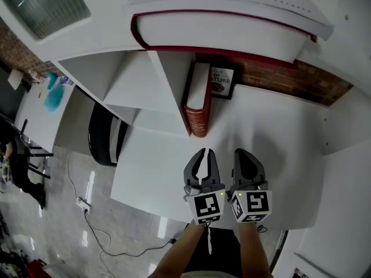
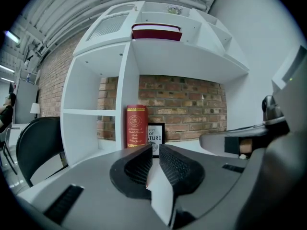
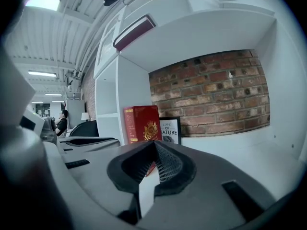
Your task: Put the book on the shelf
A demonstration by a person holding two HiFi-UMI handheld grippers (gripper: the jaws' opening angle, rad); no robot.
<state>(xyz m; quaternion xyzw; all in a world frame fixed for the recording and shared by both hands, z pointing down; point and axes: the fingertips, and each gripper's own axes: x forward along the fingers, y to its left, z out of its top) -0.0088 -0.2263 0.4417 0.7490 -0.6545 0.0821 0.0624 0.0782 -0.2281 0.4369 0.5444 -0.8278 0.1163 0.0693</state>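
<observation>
The red book (image 1: 199, 106) stands upright on the white desk (image 1: 156, 172) inside the shelf unit (image 1: 133, 80). Its gold-lettered spine faces outward, and its left side is against the unit's vertical divider (image 1: 171, 83). Just beside it on the right, and a little further back, a small black-framed picture (image 1: 222, 81) stands at the foot of the brick wall (image 1: 290, 77). Above them, on the upper shelf, a large book with a dark red cover (image 1: 220, 30) lies flat. Both tools are over the front part of the desk, side by side and well apart from the red book, pointing towards it. The fingers of the left gripper (image 1: 204, 153) are closed together at the tips and hold nothing; between them the left gripper view shows only the desk and the picture beyond. The fingers of the right gripper (image 1: 242, 153) are also closed with nothing clamped, and the red book shows just past their tips in the right gripper view. The person's forearms (image 1: 185, 256) reach in from the bottom edge of the head view. To the left of the shelf unit stands a black chair (image 1: 104, 135), with a cable (image 1: 98, 230) trailing over the floor near it. Further left a person (image 1: 17, 167) sits at another table.
</observation>
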